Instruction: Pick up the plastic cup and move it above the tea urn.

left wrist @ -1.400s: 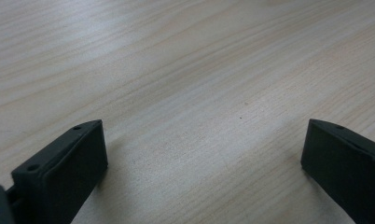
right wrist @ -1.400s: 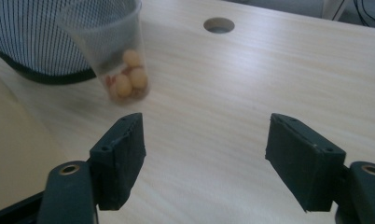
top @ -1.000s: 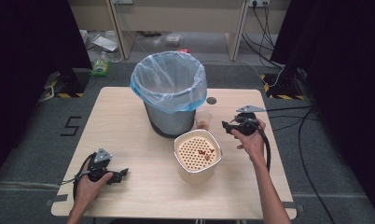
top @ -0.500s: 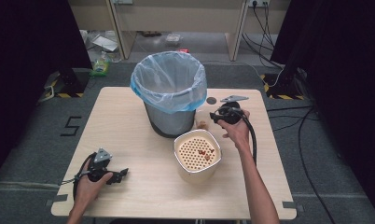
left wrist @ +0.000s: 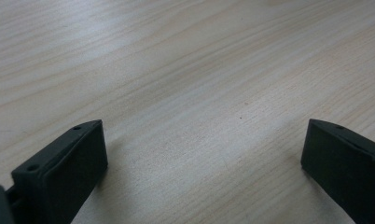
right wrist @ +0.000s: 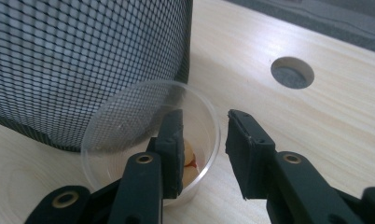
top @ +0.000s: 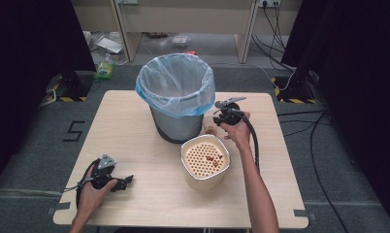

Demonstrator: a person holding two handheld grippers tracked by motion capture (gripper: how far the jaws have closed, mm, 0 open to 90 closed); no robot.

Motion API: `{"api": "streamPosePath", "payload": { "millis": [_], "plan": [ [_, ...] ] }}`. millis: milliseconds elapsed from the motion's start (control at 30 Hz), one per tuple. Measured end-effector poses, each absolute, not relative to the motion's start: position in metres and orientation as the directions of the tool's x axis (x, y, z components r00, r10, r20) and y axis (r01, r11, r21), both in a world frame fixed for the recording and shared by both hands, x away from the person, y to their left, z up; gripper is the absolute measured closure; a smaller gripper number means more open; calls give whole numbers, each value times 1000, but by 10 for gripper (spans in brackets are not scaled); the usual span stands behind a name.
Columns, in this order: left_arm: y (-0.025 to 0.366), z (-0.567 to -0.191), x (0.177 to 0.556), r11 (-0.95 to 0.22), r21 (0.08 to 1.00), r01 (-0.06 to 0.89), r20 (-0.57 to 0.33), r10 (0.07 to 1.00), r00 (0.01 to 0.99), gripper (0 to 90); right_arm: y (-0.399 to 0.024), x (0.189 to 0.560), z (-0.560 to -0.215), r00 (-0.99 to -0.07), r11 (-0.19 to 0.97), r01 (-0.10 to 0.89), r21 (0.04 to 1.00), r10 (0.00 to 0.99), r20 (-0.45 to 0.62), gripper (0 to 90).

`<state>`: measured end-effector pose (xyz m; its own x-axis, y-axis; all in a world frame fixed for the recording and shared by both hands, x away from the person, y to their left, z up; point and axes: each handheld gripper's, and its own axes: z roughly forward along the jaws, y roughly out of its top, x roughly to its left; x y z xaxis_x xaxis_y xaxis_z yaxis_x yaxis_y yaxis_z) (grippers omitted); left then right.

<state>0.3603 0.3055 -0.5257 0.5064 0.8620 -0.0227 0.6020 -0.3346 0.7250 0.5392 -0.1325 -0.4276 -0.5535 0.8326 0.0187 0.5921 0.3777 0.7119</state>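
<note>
A small clear plastic cup (top: 210,128) stands on the table right of the bin's base; in the right gripper view the cup (right wrist: 129,126) holds pale pieces with a red bit. My right gripper (top: 216,120) is at the cup. Its jaws have just been closing and straddle the cup's right wall, one jaw inside and one outside (right wrist: 205,116). The pads do not press on the wall. My left gripper (top: 127,180) rests near the table's front left, open (left wrist: 202,128) over bare wood.
A mesh bin (top: 176,97) with a blue plastic liner stands mid-table, its wall (right wrist: 83,56) close beside the cup. A white tub with a perforated insert (top: 205,158) and a few red bits sits in front of it. A round cable hole (right wrist: 292,72) lies to the right.
My right hand has moved left, from beside the tub to the cup by the bin. Its jaws have narrowed around the cup's wall. The left hand has stayed put.
</note>
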Motion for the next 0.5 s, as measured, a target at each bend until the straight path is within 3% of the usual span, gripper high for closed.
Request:
{"api": "streamPosePath", "payload": {
  "millis": [167, 233, 500],
  "plan": [
    [306, -526, 360, -335, 725, 602, -23, 862, 506, 0, -131, 542, -433, -556, 394, 612, 685, 831, 19, 712],
    [306, -526, 360, -335, 725, 602, -22, 862, 507, 0, -131, 543, -438, -562, 409, 616, 673, 827, 12, 791],
    [306, -526, 360, -335, 725, 602, -23, 862, 507, 0, -138, 535, -433, -599, 409, 580, 705, 800, 29, 859]
  ]
}}
